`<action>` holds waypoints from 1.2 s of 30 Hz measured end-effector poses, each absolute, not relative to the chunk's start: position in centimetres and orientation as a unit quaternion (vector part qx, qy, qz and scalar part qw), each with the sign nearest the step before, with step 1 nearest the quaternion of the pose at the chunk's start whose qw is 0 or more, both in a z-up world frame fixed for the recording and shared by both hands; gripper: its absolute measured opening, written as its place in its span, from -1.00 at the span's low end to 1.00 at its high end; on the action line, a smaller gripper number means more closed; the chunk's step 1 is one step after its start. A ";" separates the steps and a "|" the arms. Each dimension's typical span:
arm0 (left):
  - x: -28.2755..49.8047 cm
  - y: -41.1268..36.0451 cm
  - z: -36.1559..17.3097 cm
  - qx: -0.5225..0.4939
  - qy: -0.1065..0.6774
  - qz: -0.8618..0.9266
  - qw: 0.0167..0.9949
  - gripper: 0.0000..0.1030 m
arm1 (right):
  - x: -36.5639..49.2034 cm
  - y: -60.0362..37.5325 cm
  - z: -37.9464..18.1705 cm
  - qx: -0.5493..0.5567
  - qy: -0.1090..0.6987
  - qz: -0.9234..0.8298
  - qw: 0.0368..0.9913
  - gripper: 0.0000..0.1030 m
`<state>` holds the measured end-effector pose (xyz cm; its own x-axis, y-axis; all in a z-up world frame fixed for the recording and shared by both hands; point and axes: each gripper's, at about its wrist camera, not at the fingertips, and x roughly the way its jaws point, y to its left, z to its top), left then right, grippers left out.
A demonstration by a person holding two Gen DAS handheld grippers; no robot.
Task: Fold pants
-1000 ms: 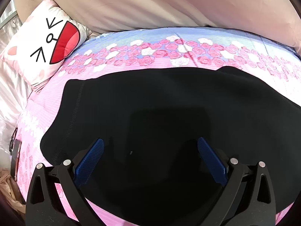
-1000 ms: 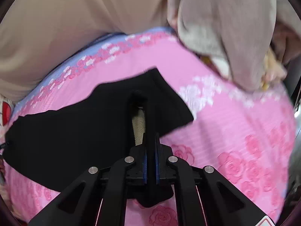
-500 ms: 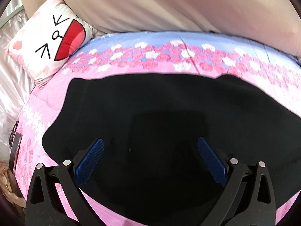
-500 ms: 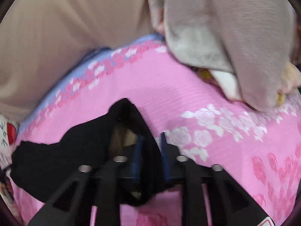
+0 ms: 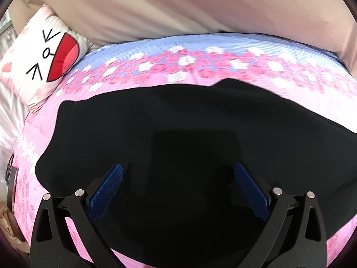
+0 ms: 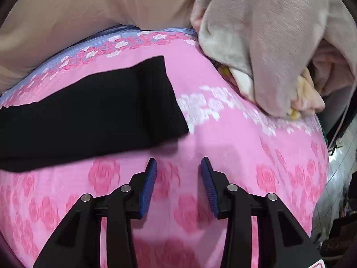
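Pants (image 6: 89, 111) lie released; right gripper (image 6: 178, 167) fingers just opened, empty; left gripper (image 5: 178, 174) wide, empty.

Left gripper (image 5: 178, 174) tilted downward, jaws spread wide, blue pads (image 5: 107, 192) well apart, nothing between them. Right gripper (image 6: 178, 163) also tilted downward, jaws have just been opening, now part-open, pads (image 6: 148, 185) apart, nothing between them.
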<state>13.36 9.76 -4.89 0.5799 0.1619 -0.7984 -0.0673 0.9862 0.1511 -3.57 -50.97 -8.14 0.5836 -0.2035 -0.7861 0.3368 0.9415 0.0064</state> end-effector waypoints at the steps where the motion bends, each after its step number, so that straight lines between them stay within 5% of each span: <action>1: 13.1 9.4 -4.7 0.053 0.452 0.062 0.888 0.90 | -2.5 -51.3 -8.0 0.075 0.427 -0.154 0.888 -0.32; 7: 12.3 9.7 -3.8 0.054 0.445 0.072 0.891 0.90 | 0.9 -53.5 -8.1 0.120 0.423 -0.124 0.889 -0.28; 8: 12.3 9.9 -3.7 0.053 0.446 0.075 0.890 0.90 | 0.9 -53.4 -8.0 0.125 0.427 -0.124 0.887 -0.71; 9: 12.2 10.3 -3.6 0.050 0.446 0.080 0.890 0.90 | 0.8 -53.3 -7.9 0.141 0.435 -0.113 0.882 -0.81; 16: 12.5 11.4 -3.3 0.045 0.443 0.082 0.891 0.90 | -7.9 -53.5 -3.3 0.210 0.366 -0.162 0.892 -0.88; 21: 13.7 11.0 -5.8 0.052 0.470 0.074 0.878 0.90 | -9.2 -55.2 -8.2 0.218 0.414 -0.207 0.859 -1.00; 23: 13.3 11.4 -6.1 0.046 0.472 0.067 0.878 0.90 | -10.7 -55.9 -7.5 0.240 0.398 -0.251 0.849 -0.77; 27: 12.5 12.5 -5.7 0.040 0.465 0.065 0.882 0.90 | -10.0 -52.2 -3.2 0.210 0.364 -0.208 0.883 -0.63; 29: 12.6 12.8 -5.7 0.031 0.464 0.063 0.883 0.90 | -6.8 -48.9 -2.1 0.182 0.378 -0.148 0.896 0.02; 36: 13.6 11.8 -5.1 0.051 0.449 0.050 0.891 0.90 | 9.4 -29.6 -3.5 0.028 0.434 0.099 0.895 0.00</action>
